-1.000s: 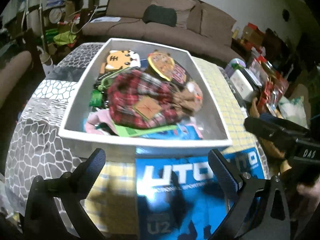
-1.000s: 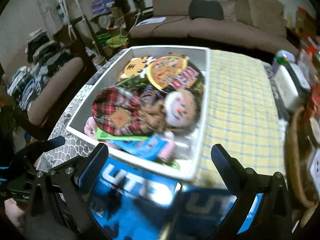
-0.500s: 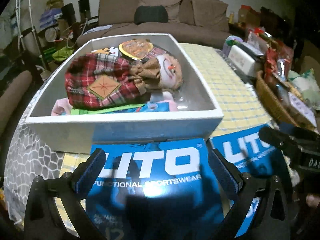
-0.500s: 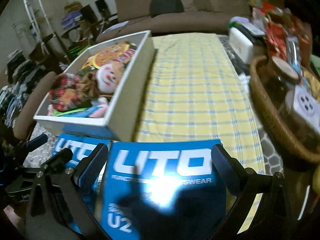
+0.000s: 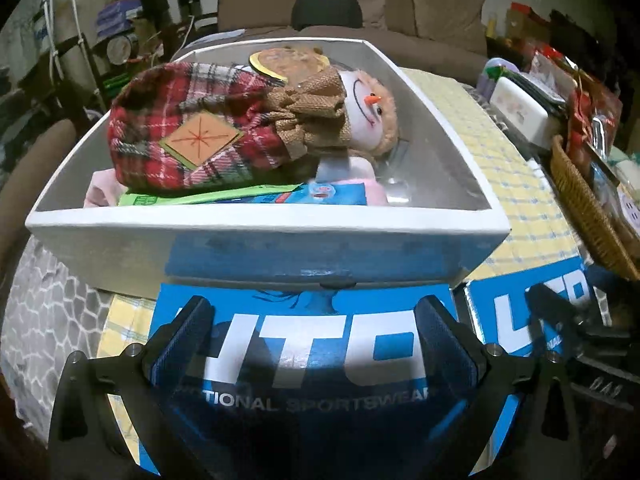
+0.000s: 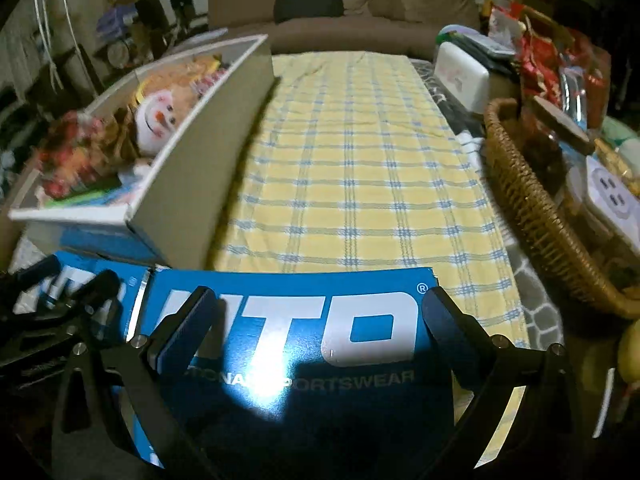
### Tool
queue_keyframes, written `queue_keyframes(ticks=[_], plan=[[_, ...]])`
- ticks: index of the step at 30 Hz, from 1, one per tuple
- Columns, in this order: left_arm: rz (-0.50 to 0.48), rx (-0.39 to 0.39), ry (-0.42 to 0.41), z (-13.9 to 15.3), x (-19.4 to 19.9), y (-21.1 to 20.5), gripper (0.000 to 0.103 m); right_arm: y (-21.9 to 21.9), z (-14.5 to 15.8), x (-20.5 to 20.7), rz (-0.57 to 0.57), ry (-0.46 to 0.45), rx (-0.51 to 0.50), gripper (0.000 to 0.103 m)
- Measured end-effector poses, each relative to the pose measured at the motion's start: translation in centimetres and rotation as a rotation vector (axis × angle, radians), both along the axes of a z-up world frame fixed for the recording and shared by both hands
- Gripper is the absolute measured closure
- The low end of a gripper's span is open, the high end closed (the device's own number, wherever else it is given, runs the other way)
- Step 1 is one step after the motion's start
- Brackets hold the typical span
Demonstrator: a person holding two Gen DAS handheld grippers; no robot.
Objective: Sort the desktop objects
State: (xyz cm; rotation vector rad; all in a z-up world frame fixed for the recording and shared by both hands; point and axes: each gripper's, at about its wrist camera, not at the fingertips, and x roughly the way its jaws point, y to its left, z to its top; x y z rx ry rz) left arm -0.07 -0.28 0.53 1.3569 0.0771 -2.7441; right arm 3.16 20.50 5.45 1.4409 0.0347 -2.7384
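- L gripper [image 5: 312,328]: fingers spread wide, nothing between the pads; hangs over a blue UTO sportswear box [image 5: 304,360] lying flat just under it. Can't tell if pads touch the box.
- Straight ahead of L gripper, butting that blue box's far edge: white open box [image 5: 260,236], packed full.
- Inside it, from L view: snowman doll [image 5: 368,108] lying on its side w/ red plaid hat [image 5: 192,128] and tan burlap ruffle; green flat pack [image 5: 208,198] and blue pack [image 5: 320,196] at the near wall; pink item under the doll.
- R gripper [image 6: 316,320]: also spread, gripping nothing; a second blue UTO box [image 6: 304,344] flat below and between its fingers, glare spot on the lid.
- To R gripper's left: the L gripper [image 6: 60,304] over its own blue box; the two blue boxes lie side by side, near touching.
- Ahead-left of R gripper: white box, blurred, doll's face showing.
- Dead ahead of R gripper: yellow-blue checked cloth [image 6: 360,160] on the table.
- To R gripper's right: wicker basket [image 6: 532,216] w/ mixed stuff, contents hard to make out.
- Far ahead, both views: brown sofa [image 6: 340,0] w/ dark cushion.
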Motion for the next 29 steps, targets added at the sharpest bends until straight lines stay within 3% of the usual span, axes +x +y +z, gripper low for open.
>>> queue_keyframes(ticks=[29], plan=[[-0.002, 0.005, -0.002, -0.27, -0.39, 0.17, 0.0, -0.32, -0.05, 0.2, -0.014, 0.01, 0.004, 0.0]])
